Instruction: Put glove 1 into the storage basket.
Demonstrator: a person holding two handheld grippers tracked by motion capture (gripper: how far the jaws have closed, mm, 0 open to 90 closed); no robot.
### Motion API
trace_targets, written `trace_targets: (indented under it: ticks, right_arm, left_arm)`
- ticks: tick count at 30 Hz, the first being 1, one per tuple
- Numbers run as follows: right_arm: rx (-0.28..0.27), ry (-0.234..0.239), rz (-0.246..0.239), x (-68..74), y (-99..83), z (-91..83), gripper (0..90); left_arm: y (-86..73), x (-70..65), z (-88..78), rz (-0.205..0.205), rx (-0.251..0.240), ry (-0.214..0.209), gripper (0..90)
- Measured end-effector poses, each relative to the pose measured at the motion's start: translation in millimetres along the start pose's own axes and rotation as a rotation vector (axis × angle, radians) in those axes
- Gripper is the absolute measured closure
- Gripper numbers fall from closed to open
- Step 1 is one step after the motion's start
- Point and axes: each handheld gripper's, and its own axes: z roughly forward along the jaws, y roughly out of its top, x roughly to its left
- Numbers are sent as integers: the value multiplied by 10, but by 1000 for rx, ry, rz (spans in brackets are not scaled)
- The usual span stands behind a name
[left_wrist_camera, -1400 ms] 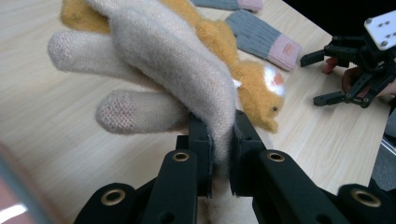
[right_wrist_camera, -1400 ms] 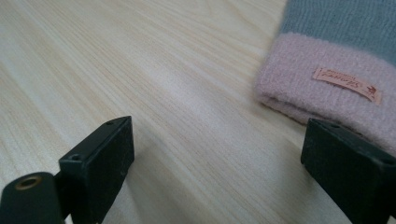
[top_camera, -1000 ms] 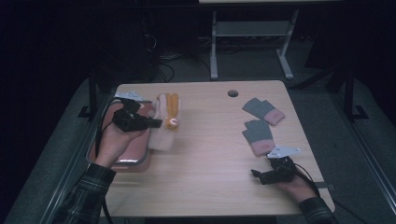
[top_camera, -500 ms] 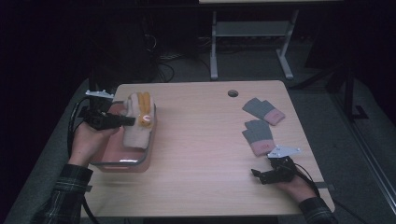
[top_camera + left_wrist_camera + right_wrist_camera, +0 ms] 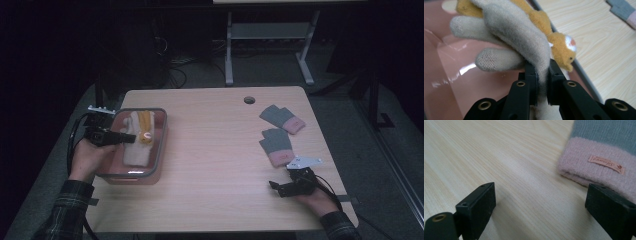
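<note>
A light wooden desk (image 5: 215, 150) was seen from above, with a pink, grey-rimmed container (image 5: 156, 150) set near its left edge. The left gripper (image 5: 131, 138) was held over that container, clenched on a cream knitted glove (image 5: 524, 42). In the left gripper view the two black jaws were pressed against a fold of the glove, whose stubby fingers (image 5: 496, 59) were spread above the pink floor of the container. An orange plush part (image 5: 560, 47) with a white and pink patch was seen joined to the glove, just above the container's grey rim.

The right gripper (image 5: 278, 187) was rested low on the desk near its right front corner, released, with its jaws spread wide apart in the right gripper view and nothing between them. Just beyond it a grey glove with a pink cuff (image 5: 599, 167) was laid flat on the desk, a small label sewn on the cuff. A second grey and pink glove (image 5: 282, 118) was laid farther back, near the first. A dark round hole (image 5: 249, 100) was seen in the desk toward the far edge.
</note>
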Motion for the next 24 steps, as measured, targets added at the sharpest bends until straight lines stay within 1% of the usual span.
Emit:
trace_targets:
  ticks: [3, 4, 5, 6, 7, 8, 9, 10, 11, 12, 16, 18, 19, 20, 21, 22, 24]
  right_arm:
    - [0, 0, 0, 0, 0, 0, 93]
    - [0, 0, 0, 0, 0, 0, 93]
    - [0, 0, 0, 0, 0, 0, 93]
    - [0, 0, 0, 0, 0, 0, 93]
    - [0, 0, 0, 0, 0, 0, 93]
    - [0, 0, 0, 0, 0, 0, 93]
    - [0, 0, 0, 0, 0, 0, 93]
    - [0, 0, 0, 0, 0, 0, 93]
    - [0, 0, 0, 0, 0, 0, 93]
    - [0, 0, 0, 0, 0, 0, 93]
    - [0, 0, 0, 0, 0, 0, 93]
    - [0, 0, 0, 0, 0, 0, 93]
    - [0, 0, 0, 0, 0, 0, 93]
    - [0, 0, 0, 0, 0, 0, 93]
    - [0, 0, -1, 0, 0, 0, 93]
    - [0, 0, 0, 0, 0, 0, 93]
    - [0, 0, 0, 0, 0, 0, 93]
  left_arm:
    - [-49, 35, 91, -12, 18, -6, 813]
    - [-57, 43, 113, -11, 24, -6, 813]
    - [-75, 58, 168, -15, 38, -7, 813]
    - [-75, 58, 168, -15, 38, -7, 812]
    - [-93, 74, 229, -22, 52, -8, 812]
    - [-93, 74, 229, -22, 52, -8, 812]
    - [-108, 95, 289, -25, 68, -8, 812]
    - [-113, 110, 318, -21, 78, -13, 812]
    - [-117, 115, 348, -27, 85, -15, 812]
    - [-117, 115, 348, -27, 85, -15, 812]
    - [-106, 151, 446, -24, 115, -11, 810]
    - [-107, 158, 469, -32, 119, -14, 809]
    - [-108, 173, 515, -29, 142, -11, 808]
    - [-108, 173, 515, -29, 142, -11, 808]
    - [-113, 185, 564, -24, 164, -1, 806]
    - [-115, 189, 588, -20, 177, 7, 805]
    - [-119, 195, 614, -17, 183, 13, 805]
